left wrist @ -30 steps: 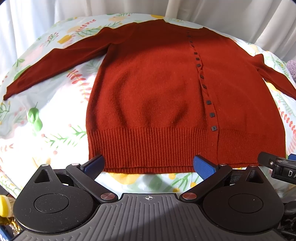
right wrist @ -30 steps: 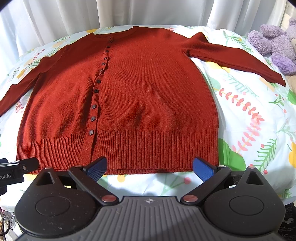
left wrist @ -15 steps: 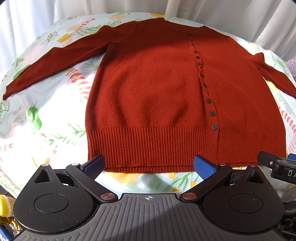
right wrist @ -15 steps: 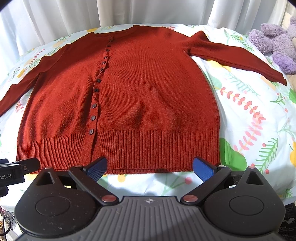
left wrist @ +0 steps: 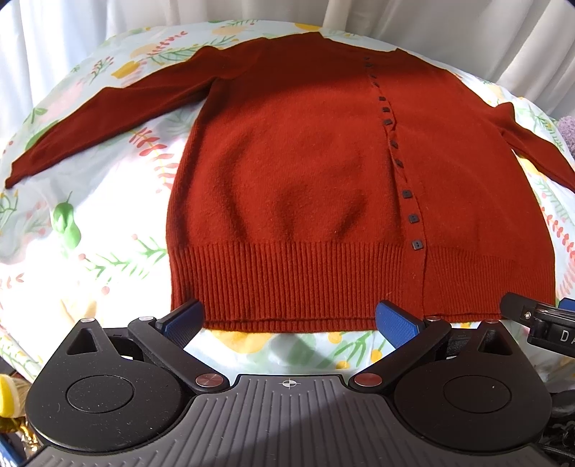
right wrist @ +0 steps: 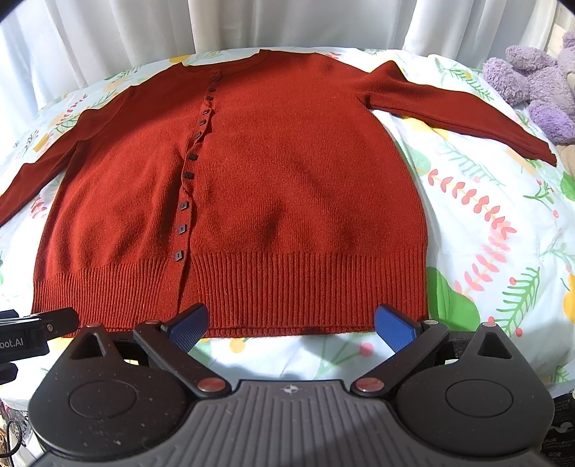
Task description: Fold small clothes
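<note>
Floral bedding (left wrist: 107, 215) under cardigan (left wrist: 305, 179); only right view shows plush toy (right wrist: 532, 82)

**Bedding, curtains and a plush toy**

A floral bedspread (right wrist: 496, 222) printed with leaves and berries covers the bed; white curtains (right wrist: 305, 21) hang behind its far edge; a purple plush toy (right wrist: 535, 89) sits at the far right corner.
</note>
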Demonstrator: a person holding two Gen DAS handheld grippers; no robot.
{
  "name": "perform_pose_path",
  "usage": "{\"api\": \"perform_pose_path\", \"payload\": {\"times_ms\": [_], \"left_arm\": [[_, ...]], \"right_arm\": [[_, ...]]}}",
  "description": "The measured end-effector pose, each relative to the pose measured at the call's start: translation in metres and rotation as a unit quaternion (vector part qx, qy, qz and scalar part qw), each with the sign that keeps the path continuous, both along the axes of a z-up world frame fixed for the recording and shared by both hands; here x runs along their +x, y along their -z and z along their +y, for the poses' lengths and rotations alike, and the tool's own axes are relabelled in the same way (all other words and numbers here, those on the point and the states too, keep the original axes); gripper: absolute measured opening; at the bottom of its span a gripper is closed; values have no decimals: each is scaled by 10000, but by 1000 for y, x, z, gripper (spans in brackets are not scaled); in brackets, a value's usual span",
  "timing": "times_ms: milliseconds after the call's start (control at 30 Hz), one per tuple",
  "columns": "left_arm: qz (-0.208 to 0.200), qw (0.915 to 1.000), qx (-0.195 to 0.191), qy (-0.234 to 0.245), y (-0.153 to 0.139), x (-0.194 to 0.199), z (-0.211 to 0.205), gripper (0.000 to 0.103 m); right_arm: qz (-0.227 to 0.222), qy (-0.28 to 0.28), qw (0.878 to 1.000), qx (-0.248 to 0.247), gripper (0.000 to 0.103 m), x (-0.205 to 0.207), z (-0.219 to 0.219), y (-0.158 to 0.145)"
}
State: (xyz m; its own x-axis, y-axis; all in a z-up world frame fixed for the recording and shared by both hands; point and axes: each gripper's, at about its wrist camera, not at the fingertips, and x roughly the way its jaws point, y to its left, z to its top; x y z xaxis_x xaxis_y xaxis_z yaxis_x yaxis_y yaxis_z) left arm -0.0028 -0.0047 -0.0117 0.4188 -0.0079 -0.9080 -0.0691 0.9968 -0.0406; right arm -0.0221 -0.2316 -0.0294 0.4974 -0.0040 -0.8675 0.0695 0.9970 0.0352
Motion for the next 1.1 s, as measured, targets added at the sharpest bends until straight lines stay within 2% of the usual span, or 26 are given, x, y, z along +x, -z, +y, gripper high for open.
{"api": "perform_pose_path", "payload": {"times_ms": [1100], "left_arm": [[170,9998,-66,-94,0,4,-2,103]], "right_arm": [[1,-30,10000,62,99,1,-5,-1]]}}
